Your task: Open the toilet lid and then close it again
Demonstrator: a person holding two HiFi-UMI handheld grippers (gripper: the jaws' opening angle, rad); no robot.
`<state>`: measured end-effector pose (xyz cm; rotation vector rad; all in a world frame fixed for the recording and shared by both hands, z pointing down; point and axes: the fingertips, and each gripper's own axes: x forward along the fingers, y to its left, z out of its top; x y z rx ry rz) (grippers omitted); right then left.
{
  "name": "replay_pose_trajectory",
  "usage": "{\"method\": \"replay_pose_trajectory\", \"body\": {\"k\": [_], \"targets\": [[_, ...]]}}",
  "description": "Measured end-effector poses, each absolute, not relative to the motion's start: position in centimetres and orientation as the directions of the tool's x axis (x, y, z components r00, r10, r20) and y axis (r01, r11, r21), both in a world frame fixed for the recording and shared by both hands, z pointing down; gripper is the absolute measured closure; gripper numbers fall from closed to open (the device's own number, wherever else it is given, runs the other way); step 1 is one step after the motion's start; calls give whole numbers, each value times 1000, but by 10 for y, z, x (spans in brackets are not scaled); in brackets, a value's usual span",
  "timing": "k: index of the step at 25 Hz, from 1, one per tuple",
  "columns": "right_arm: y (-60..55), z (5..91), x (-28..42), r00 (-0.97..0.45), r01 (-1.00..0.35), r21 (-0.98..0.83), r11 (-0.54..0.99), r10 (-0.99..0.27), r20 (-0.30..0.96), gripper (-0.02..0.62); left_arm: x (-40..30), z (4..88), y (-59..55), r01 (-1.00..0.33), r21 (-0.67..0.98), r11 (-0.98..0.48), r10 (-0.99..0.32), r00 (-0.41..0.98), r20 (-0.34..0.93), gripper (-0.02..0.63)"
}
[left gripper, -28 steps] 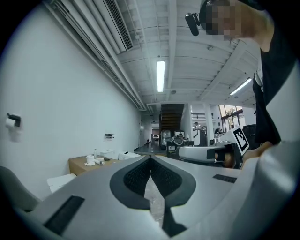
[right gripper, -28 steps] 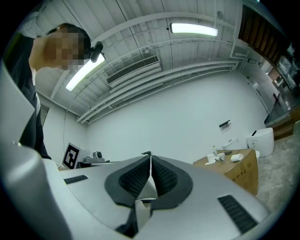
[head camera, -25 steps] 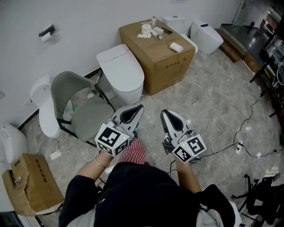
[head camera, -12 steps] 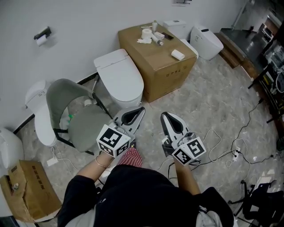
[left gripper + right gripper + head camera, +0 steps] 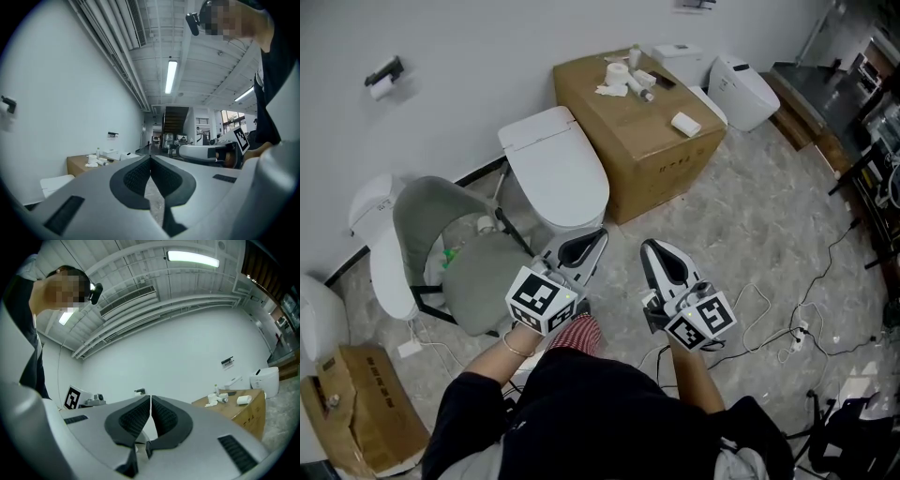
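At the far left, a paper holder (image 5: 382,75) is fixed to the white wall (image 5: 469,56). Below it a grey chair (image 5: 464,258) stands on the marbled floor (image 5: 750,225), its seat just beside the toilet (image 5: 546,192).

The toilet backs against the wall between the chair and a cardboard box (image 5: 642,131). Its white lid (image 5: 558,169) is down flat over the bowl.

My left hand-held gripper (image 5: 598,232) is low in front of the toilet, pointing up and to the right past the bowl's front edge without touching it. In the left gripper view its jaws are pressed together at the tips, with nothing between the dark pads (image 5: 136,180).

Just to the right, my right hand-held gripper (image 5: 645,244) hangs over bare floor, close beside the left one but apart from it. The right gripper view shows its jaws closed on each other too, and nothing is held.

Further right, the cardboard box sits right next to the toilet. A paper roll (image 5: 618,67) and a few small white items lie on its top.

Beyond the box, near the top right, a second toilet (image 5: 748,86) stands against the wall. Cables (image 5: 787,328) trail across the floor at the right, well away from both hand-held grippers.
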<state>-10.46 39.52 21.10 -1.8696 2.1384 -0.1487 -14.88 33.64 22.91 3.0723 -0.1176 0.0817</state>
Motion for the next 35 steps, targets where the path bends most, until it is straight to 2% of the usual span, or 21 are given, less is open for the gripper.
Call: {"method": "replay_pose_trajectory", "body": {"k": [15, 35], "targets": [[303, 207, -68, -97, -954, -270, 128, -988, -124, 572, -104, 233, 253, -31, 93, -995, -25, 997, 70, 603], [186, 208, -71, -214, -929, -282, 241, -969, -123, 572, -109, 231, 141, -143, 103, -984, -139, 989, 46, 603]]}}
